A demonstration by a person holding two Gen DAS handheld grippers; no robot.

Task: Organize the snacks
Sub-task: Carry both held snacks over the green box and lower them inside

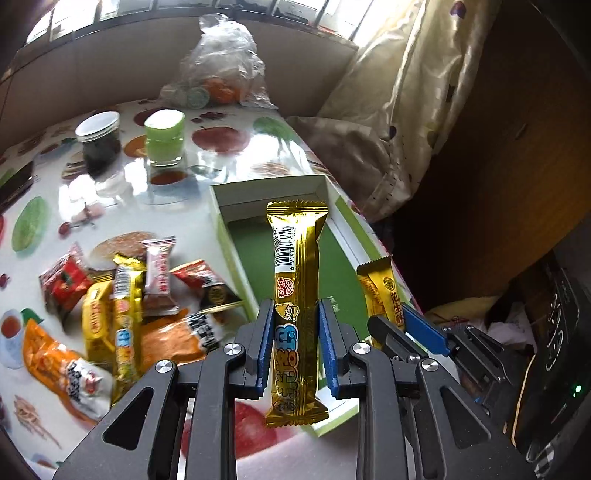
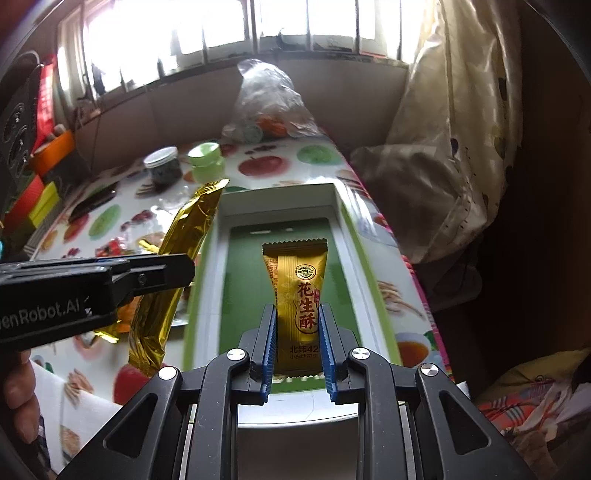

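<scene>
- we work at a table (image 1: 110, 192) under a glossy fruit-print cloth, pushed up near a bright barred window (image 2: 207, 26); a pale dotted curtain (image 1: 417, 96) hangs at the right.
- a shallow white box with a green floor (image 2: 243, 266) lies open near the table's right edge.
- our left gripper (image 1: 297, 332) pinches a long gold snack bar (image 1: 297, 295) around its middle, upright over the near end of the box; in the right wrist view the same bar (image 2: 177, 266) shows tilted at the box's left wall.
- our right gripper (image 2: 297, 332) clamps a shorter gold peanut-crisp packet (image 2: 297, 295) by its lower half above the green floor; we cannot tell whether it touches the floor.
- left of the box a loose pile of wrapped snacks (image 1: 122, 306) lies on the cloth: we count about eight, though they overlap and blur.
- at the far side stand two jars, a dark one with a white lid (image 1: 99, 142) and a green-lidded one (image 1: 164, 136), just beside each other.
- behind them one crumpled clear plastic bag (image 1: 221, 62) holds something orange.
- coloured boxes (image 2: 40, 192) stack at the table's far left edge.
</scene>
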